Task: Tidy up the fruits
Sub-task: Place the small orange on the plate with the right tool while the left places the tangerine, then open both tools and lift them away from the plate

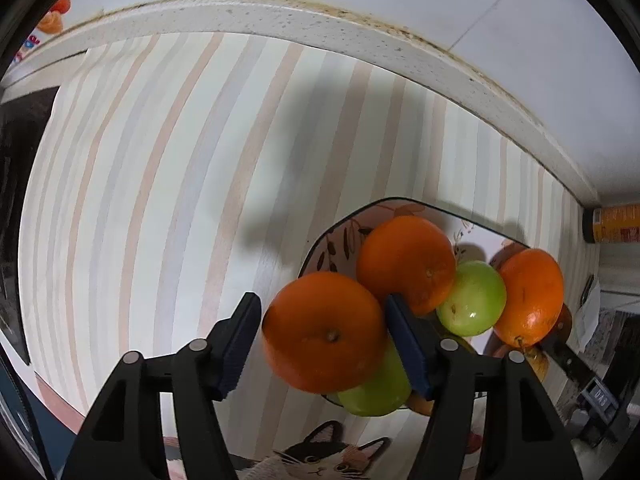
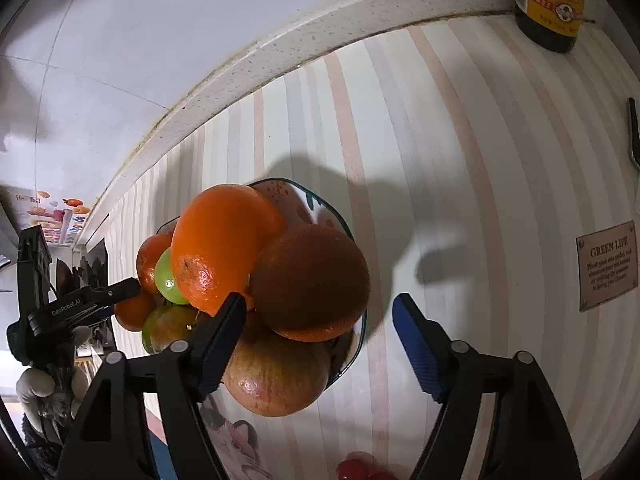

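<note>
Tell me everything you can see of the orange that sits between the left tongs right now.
The orange is round, glossy and deep orange, its small brown stem dimple facing the left wrist camera. It sits between the two blue pads of the left tongs; a narrow gap shows at the left pad, and contact at the right pad cannot be told. It lies at the near edge of the fruit pile, over a green apple and beside another orange on the patterned plate.
</note>
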Demonstrator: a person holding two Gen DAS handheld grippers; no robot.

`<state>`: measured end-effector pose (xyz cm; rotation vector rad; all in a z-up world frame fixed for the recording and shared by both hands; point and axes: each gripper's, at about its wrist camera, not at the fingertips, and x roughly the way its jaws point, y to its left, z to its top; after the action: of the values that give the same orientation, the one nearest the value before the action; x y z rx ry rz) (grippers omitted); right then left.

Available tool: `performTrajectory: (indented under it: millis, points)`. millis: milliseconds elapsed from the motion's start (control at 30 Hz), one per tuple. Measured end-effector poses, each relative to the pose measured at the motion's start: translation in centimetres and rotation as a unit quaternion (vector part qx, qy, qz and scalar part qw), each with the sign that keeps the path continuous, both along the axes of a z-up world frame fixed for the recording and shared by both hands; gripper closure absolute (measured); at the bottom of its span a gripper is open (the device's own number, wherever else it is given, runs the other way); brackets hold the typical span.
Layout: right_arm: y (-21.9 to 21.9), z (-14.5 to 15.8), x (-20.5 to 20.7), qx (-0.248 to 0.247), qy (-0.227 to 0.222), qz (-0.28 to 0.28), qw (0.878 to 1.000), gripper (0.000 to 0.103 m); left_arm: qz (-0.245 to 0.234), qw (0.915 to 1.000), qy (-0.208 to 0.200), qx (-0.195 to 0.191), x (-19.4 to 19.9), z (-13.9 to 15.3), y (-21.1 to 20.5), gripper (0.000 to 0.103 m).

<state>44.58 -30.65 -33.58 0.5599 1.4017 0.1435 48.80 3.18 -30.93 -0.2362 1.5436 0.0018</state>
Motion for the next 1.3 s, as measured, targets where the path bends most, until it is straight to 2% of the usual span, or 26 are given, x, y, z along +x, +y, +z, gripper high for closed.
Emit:
performTrajectory:
  millis: [33,100,133,233,333,400,433,500,700,833,1000,1300]
  points:
    - [-0.1,0.1,-0.1,-0.001,0.0,-0.001,1.0,0.024,-0.002,1.0,-0.001,0.0,-0.1,0.1,0.0,0.027]
    - [-0.2,0.3,-0.2,-0.003,-0.003,-0.002,1.0,0.024,-0.004,1.0,-0.003,0.0,-0.2,0.2,0.1,0.016]
    - [-0.2,0.6,-0.3,-0.003,-0.005,-0.003,1.0,0.024,-0.003,1.0,-0.005,0.001,-0.2,0.4,0.2,0.016]
    - [0.2,1.6,-0.5,-0.023,-0.017,0.005,1.0,0.018,0.001,0.9999,-0.011,0.0,-0.4,0.9,0.5,0.015]
    - [1.0,2.9,-0.8,-0.044,-0.029,0.014,0.999,0.017,0.002,0.9996,-0.025,0.011,-0.7,1.9,0.7,0.015]
    - [1.9,4.1,-1.3,-0.074,-0.039,0.024,0.996,0.006,0.001,0.999,-0.041,0.017,-1.4,3.1,0.6,0.015]
    - [2.5,4.7,-1.6,-0.09,-0.045,0.03,0.994,0.005,0.0,0.9984,-0.051,0.023,-1.8,3.9,0.6,0.015]
    - [3.8,5.8,-2.3,-0.111,-0.056,0.042,0.991,0.005,-0.01,0.9963,-0.075,0.042,-3.2,5.4,0.1,0.015]
    - [6.8,8.7,-4.8,-0.173,-0.08,0.058,0.98,0.005,-0.034,0.9902,-0.114,0.074,-7.6,8.3,-1.5,0.015]
    - [7.9,10.3,-6.5,-0.185,-0.086,0.062,0.977,0.005,-0.043,0.9873,-0.132,0.078,-9.8,9.3,-2.7,0.015]
    - [8.2,13.5,-9.2,-0.198,-0.11,0.057,0.972,0.005,-0.053,0.98,-0.171,0.087,-12.4,12.1,-3.4,0.015]
    - [9.0,19.3,-14.8,-0.201,-0.156,0.043,0.966,0.005,-0.07,0.9715,-0.215,0.07,-17.7,17.4,-4.1,0.015]
